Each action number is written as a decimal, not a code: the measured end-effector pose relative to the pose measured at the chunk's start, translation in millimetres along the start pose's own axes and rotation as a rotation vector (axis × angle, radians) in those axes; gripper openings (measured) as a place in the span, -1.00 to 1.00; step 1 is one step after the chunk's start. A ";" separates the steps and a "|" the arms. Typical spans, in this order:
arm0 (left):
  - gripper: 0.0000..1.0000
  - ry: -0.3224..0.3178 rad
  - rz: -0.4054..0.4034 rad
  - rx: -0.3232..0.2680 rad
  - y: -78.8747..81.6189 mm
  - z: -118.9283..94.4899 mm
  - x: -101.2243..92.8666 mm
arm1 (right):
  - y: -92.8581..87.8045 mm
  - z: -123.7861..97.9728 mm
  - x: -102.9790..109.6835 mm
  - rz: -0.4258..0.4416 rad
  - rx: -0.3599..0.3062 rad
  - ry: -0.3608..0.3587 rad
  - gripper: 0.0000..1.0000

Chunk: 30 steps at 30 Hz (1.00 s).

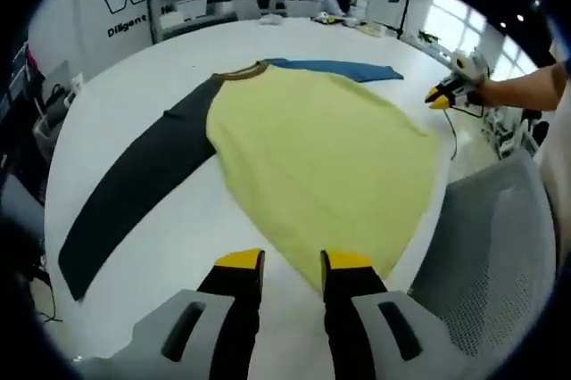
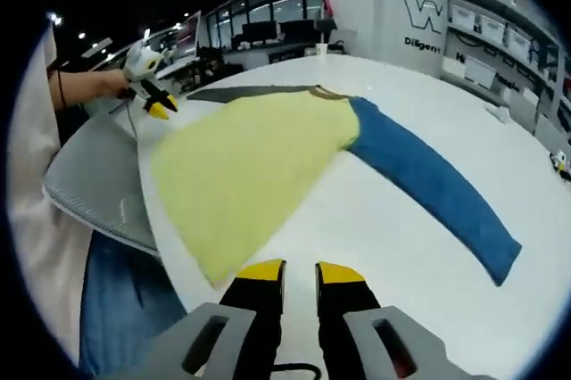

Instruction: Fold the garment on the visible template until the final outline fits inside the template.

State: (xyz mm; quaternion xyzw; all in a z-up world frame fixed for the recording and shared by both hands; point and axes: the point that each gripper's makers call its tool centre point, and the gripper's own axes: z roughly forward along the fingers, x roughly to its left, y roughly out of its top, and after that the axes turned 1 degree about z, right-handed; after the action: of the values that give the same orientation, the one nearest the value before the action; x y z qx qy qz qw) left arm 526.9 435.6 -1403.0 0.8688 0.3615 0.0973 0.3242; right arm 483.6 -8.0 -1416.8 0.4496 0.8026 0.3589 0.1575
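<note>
Shirt (image 1: 321, 157) lay flat mid-frame on worktop (image 1: 178, 228); both tongs (image 1: 293, 266) (image 2: 299, 273) spread, empty. Risked dragging hem off the edge.

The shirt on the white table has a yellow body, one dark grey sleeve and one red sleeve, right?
Not quite. The shirt does lie on the white table with a yellow body and one dark grey sleeve, but the other sleeve is blue, not red, as the right gripper view shows.
</note>
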 end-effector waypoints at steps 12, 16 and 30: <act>0.03 0.115 -0.092 -0.072 42.0 29.6 61.1 | 12.7 15.6 -147.1 0.348 -0.102 -0.302 -0.50; 0.18 0.174 -0.106 -0.072 54.6 37.9 89.1 | 17.0 21.1 -172.3 0.395 -0.109 -0.357 -0.39; 0.33 0.342 -0.257 0.028 30.8 40.4 173.0 | 17.5 29.2 -189.7 0.289 -0.034 -0.392 -0.24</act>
State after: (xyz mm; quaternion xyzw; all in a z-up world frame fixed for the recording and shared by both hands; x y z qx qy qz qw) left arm 685.0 519.0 -1425.9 0.7907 0.5205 0.1960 0.2559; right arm 614.7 -147.8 -1437.7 0.6182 0.6779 0.2969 0.2648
